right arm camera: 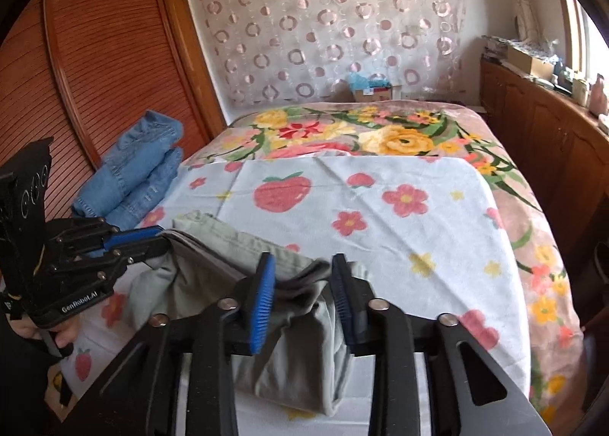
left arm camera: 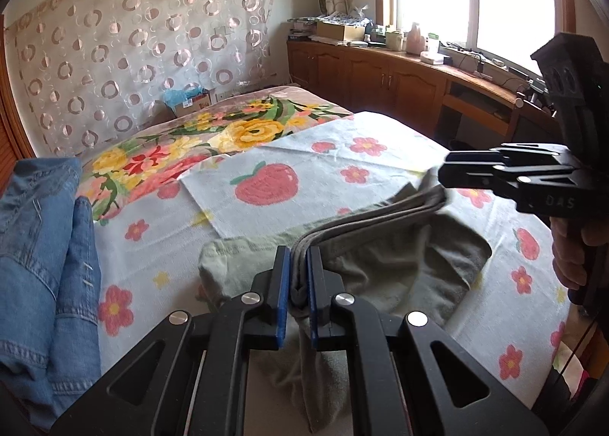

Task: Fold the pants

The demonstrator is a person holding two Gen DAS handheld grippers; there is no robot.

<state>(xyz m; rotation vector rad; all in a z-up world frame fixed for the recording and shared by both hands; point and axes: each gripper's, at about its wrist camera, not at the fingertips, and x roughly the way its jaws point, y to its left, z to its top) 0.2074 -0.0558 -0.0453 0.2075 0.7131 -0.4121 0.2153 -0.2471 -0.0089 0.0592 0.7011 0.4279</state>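
Grey-green pants (left arm camera: 384,268) lie bunched on the strawberry-print cover (left arm camera: 266,185) of the bed. In the left wrist view my left gripper (left arm camera: 298,284) is shut on a stack of folded pant edges that runs off to the right. The right wrist view shows that gripper (right arm camera: 161,237) from the side, clamping the pants' (right arm camera: 300,356) left edge. My right gripper (right arm camera: 304,299) stands open; the dark hem sags loose between its blue pads (right arm camera: 263,303) without being pressed. From the left wrist view the right gripper (left arm camera: 442,169) hovers just above the pants' far corner.
Folded blue jeans (left arm camera: 42,245) (right arm camera: 141,177) lie at the bed's left side by a louvred wooden door (right arm camera: 95,55). A floral blanket (right arm camera: 380,135) covers the far bed. Wooden cabinets (left arm camera: 380,74) with clutter run under the window. A hand (left arm camera: 571,249) holds the right gripper.
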